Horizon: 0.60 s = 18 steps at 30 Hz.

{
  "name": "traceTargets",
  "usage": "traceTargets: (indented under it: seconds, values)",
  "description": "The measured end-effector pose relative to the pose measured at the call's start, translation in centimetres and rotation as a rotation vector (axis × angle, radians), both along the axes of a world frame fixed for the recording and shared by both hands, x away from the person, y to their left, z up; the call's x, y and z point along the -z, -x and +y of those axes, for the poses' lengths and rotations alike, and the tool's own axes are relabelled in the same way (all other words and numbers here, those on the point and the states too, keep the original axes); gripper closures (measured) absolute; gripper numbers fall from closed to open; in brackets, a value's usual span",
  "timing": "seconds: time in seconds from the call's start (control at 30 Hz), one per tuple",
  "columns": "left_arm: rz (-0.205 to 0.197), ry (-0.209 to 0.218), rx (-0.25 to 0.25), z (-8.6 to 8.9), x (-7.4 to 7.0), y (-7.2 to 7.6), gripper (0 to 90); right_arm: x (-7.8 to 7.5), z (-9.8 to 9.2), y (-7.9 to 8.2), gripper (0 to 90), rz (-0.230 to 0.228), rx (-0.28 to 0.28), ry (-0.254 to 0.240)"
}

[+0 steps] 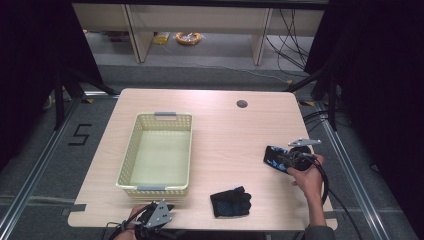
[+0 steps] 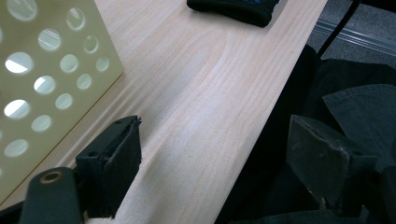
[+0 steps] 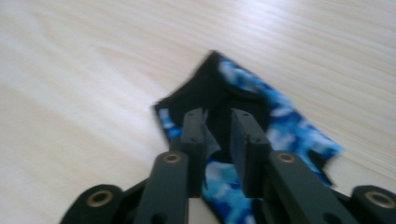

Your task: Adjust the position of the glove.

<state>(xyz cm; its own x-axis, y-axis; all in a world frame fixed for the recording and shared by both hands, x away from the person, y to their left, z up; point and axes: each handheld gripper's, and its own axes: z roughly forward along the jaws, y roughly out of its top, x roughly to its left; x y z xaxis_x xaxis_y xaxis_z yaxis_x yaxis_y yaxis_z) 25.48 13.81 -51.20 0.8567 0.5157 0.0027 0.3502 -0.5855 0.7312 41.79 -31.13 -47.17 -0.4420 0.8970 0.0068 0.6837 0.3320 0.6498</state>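
Note:
A blue-and-black patterned glove point(image 1: 272, 156) lies flat on the wooden table at the right. My right gripper point(image 1: 281, 159) is low over it, held by a hand. In the right gripper view its jaws point(image 3: 217, 116) stand a narrow gap apart above the glove point(image 3: 289, 126), and the pads do not press the cloth. A second, black glove point(image 1: 230, 202) lies near the front edge; its cuff point(image 2: 233, 9) shows at the top of the left gripper view. My left gripper point(image 1: 165, 207) rests at the front edge, jaws point(image 2: 215, 126) wide apart with nothing between them.
A cream perforated basket point(image 1: 130, 150) stands empty on the left half of the table, its wall point(image 2: 46, 70) close beside my left gripper. A round cable hole point(image 1: 242, 104) sits at the back. The table's front edge point(image 2: 261, 140) runs under the left jaws.

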Motion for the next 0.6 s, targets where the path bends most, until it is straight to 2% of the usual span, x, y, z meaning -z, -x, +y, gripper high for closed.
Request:
traceTargets:
  seconds: [0.07, 0.2, 0.23, 0.33, 0.37, 0.4, 0.43, 0.5, 0.53, 0.6]
  values:
    - [-0.009, -0.004, -0.004, 0.0, -0.1, 0.0, 17.7, 0.2, 0.6, 0.0, 69.4, -0.008, -0.068, 0.036]
    - [-0.009, 0.001, -0.003, 0.0, -0.1, 0.1, 17.7, 0.4, 0.7, 0.1, 65.1, 0.013, -0.073, 0.049]
    - [-0.015, -0.015, 0.0, 0.1, -0.1, 0.0, 17.6, 0.6, 0.6, 0.0, 61.6, 0.03, -0.078, 0.047]
    - [-0.008, -0.007, -0.004, 0.0, -0.1, 0.0, 17.6, 1.2, 0.5, -0.3, 59.4, 0.016, -0.098, 0.064]
    - [-0.009, -0.008, -0.004, 0.0, -0.1, 0.0, 17.6, 1.8, 0.8, -0.4, 57.2, 0.034, -0.067, 0.055]
    - [-0.009, -0.008, -0.004, 0.0, -0.1, 0.0, 17.6, 1.8, 0.8, -0.4, 57.2, 0.034, -0.067, 0.055]
    - [-0.009, -0.007, -0.003, 0.0, -0.1, 0.0, 17.6, 1.8, 0.8, -0.4, 56.7, 0.058, -0.07, 0.057]
    - [-0.01, -0.004, -0.003, 0.0, 0.0, 0.0, 17.6, 2.6, 1.0, -0.6, 57.7, 0.024, -0.087, 0.062]
    - [-0.008, -0.005, -0.003, 0.0, -0.1, 0.1, 17.7, 2.3, 0.8, -0.7, 60.3, 0.041, -0.11, 0.087]
    - [-0.007, -0.006, -0.003, 0.0, 0.0, 0.1, 17.6, 2.3, 0.9, -0.5, 68.7, 0.04, -0.1, 0.074]
